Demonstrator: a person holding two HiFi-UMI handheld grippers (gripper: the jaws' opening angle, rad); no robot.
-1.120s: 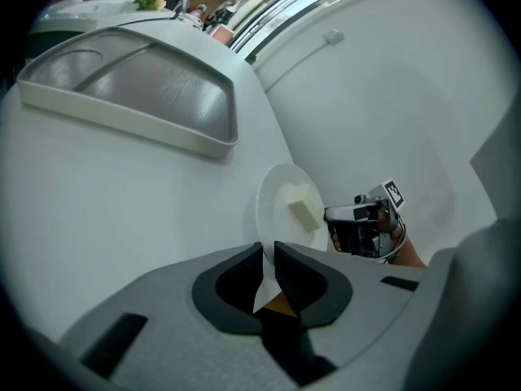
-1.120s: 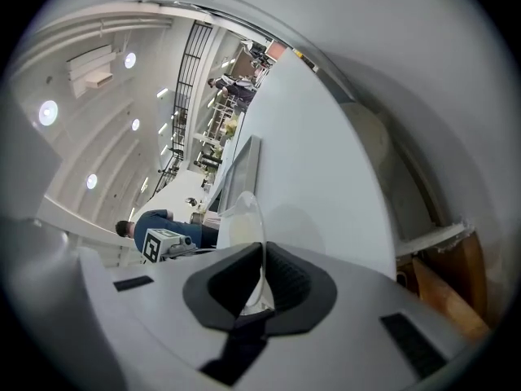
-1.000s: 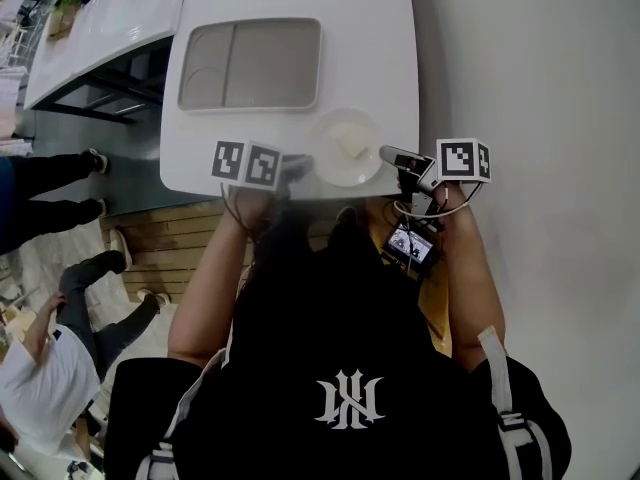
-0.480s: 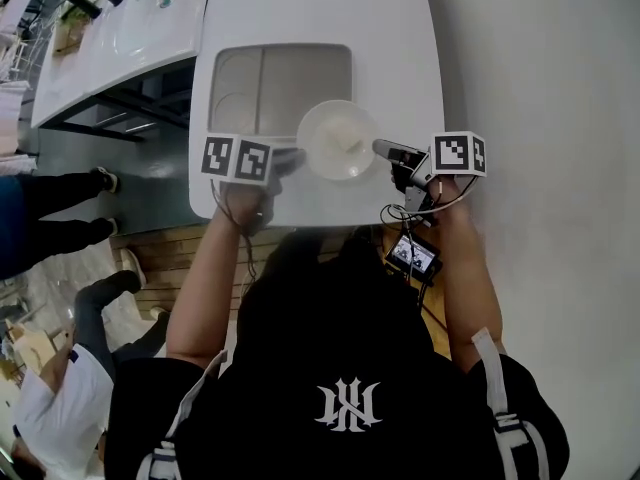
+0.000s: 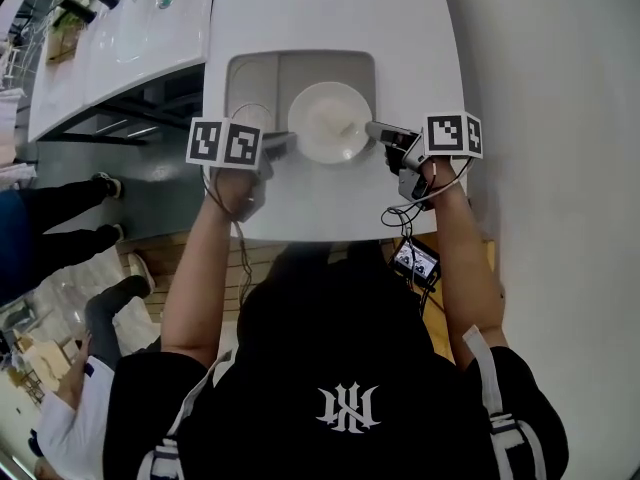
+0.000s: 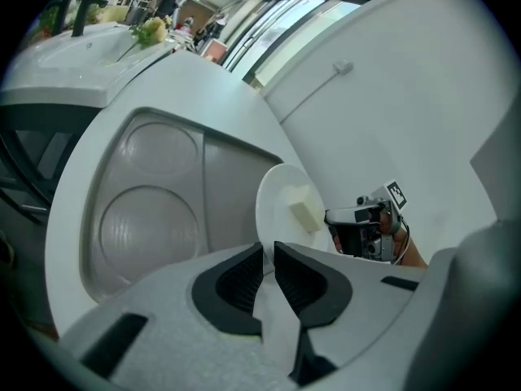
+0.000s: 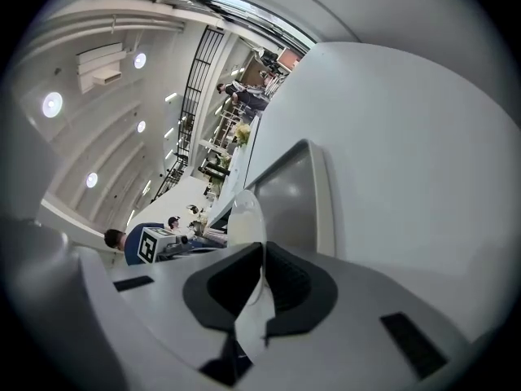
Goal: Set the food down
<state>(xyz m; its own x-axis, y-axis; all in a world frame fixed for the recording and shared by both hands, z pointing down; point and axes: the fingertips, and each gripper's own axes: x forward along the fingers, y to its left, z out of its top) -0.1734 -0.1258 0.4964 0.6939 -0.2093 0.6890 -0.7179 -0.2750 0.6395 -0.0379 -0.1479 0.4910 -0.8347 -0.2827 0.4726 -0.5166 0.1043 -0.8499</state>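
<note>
A white plate (image 5: 326, 118) with a pale block of food (image 5: 346, 128) on it hangs over the grey compartment tray (image 5: 255, 73) on the white table (image 5: 330, 8). My left gripper (image 5: 283, 144) is shut on the plate's left rim and my right gripper (image 5: 375, 131) is shut on its right rim. In the left gripper view the plate (image 6: 279, 206) stands edge-up between the pads, with the food (image 6: 305, 215) on it and the tray (image 6: 155, 194) behind. In the right gripper view the plate's rim (image 7: 244, 218) runs between the shut jaws, over the tray (image 7: 293, 190).
A white wall (image 5: 560, 118) runs along the table's right side. Another white table (image 5: 110, 38) stands to the left across a gap. People (image 5: 50, 208) stand on the floor at the left. A small screen (image 5: 414, 259) hangs on a cable under my right hand.
Both grippers have carried the plate away from the table's near edge and over the grey tray. Their grip on the rim is the same.
</note>
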